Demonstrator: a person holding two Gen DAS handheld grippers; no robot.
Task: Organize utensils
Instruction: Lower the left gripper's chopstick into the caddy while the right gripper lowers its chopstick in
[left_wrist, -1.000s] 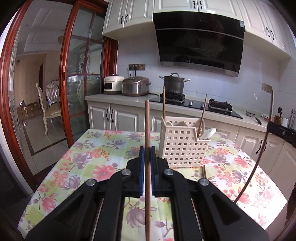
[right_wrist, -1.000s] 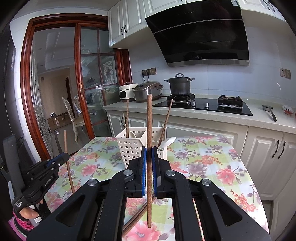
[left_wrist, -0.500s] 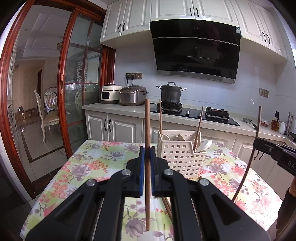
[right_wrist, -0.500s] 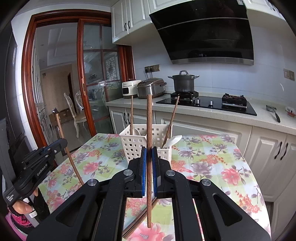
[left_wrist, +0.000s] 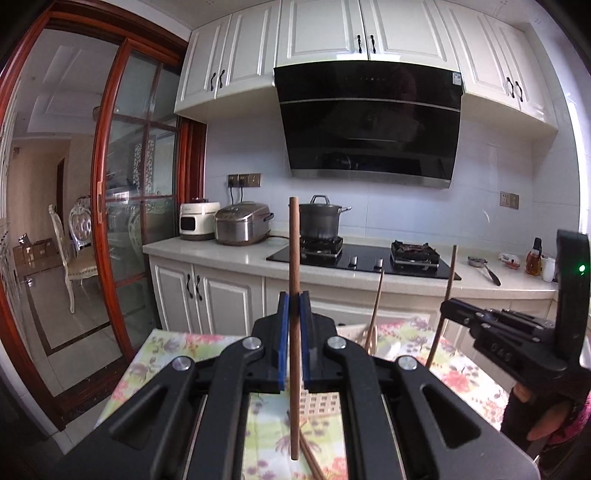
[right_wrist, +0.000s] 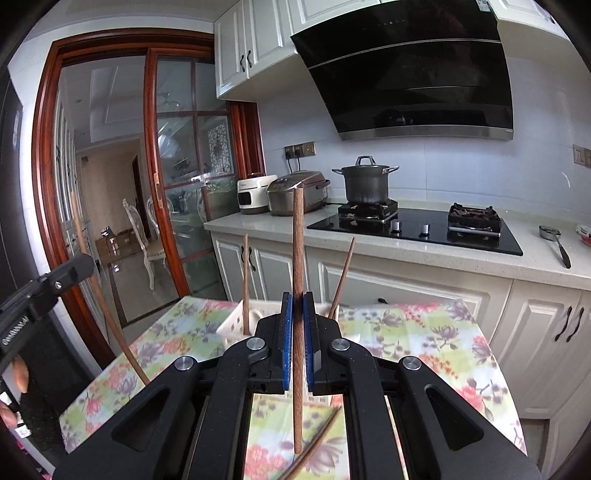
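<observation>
While each of your hands holds a gripper above the floral tablecloth (right_wrist: 424, 332), both sets of fingers are clenched on wooden chopsticks. Your left gripper (left_wrist: 294, 306) pinches one chopstick (left_wrist: 294, 258) upright between its blue pads (left_wrist: 283, 332), the stick rising well above the fingertips and hanging down below them over the table. Your right gripper (right_wrist: 297, 306) clamps a second chopstick (right_wrist: 297, 240) the same way, nearly vertical, with its lower end above the cloth. The white slotted utensil basket (right_wrist: 236, 325) sits on the table just ahead of your right gripper, mostly hidden behind its fingers; in the left wrist view only a patch of its lattice (left_wrist: 319, 400) shows between the gripper arms. Two chopsticks already stand in the basket, one nearly upright on the left (right_wrist: 245, 280) and one leaning to the right (right_wrist: 343, 277). Another loose chopstick (right_wrist: 317, 439) lies on the tablecloth under your right gripper. From the left wrist view, your right gripper appears at the right edge with its stick (left_wrist: 443, 299) tilted slightly, and part of your hand (left_wrist: 546, 417) shows beneath it.
</observation>
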